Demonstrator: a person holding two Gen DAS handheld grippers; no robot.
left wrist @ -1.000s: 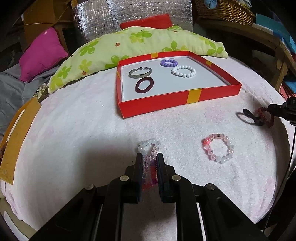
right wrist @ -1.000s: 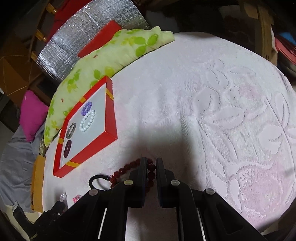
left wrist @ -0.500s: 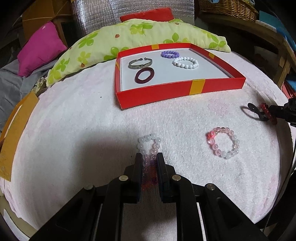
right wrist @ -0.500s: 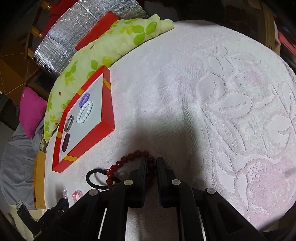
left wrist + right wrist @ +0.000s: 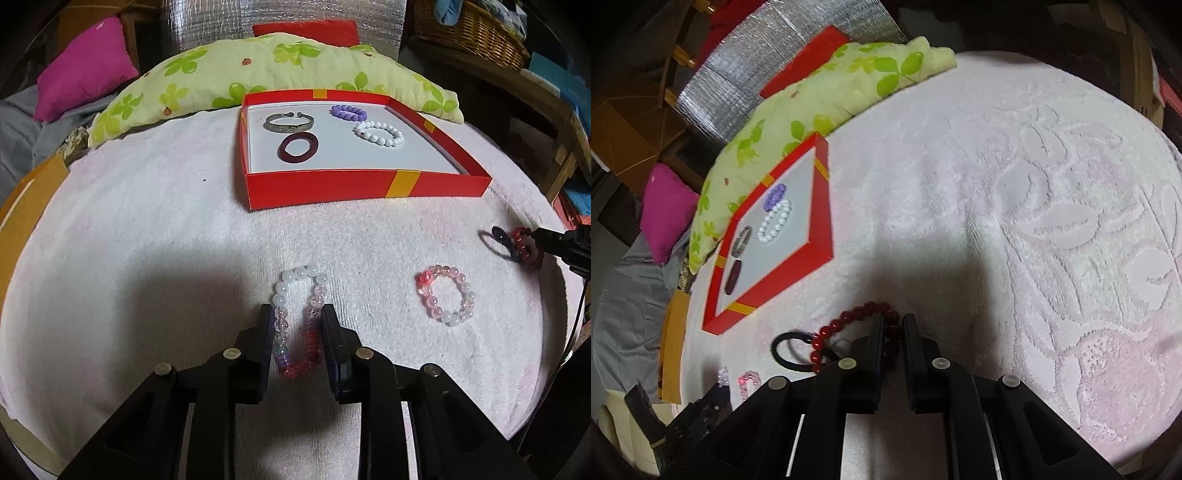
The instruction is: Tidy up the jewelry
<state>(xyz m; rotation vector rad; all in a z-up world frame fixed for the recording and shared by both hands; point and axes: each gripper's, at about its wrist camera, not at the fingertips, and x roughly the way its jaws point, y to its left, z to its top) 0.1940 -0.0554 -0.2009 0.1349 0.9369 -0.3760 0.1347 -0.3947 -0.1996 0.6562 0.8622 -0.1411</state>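
- Red box (image 5: 369, 184) at upper centre of frame holds four bracelets.
- Left gripper (image 5: 297, 317) fingers pinch the mixed bead bracelet (image 5: 299, 295).
- Right gripper (image 5: 891, 326) fingers pinch the dark red bracelet (image 5: 849, 321).

1. Right gripper (image 5: 890, 325) fingers cover part of the red bead bracelet (image 5: 849, 321) at lower centre.
2. Black hair tie (image 5: 498, 243), far right, is partly hidden behind the beads.
3. Wicker basket (image 5: 476, 33) is cropped at the upper right edge.

Indoor light is dim and warm; the pale towel (image 5: 147, 221) reads brightest. A soft shadow pools toward 9 o'clock of the left fingers (image 5: 267, 332). Strong fisheye bending and dark vignetting at every edge; slight blur in the right view.
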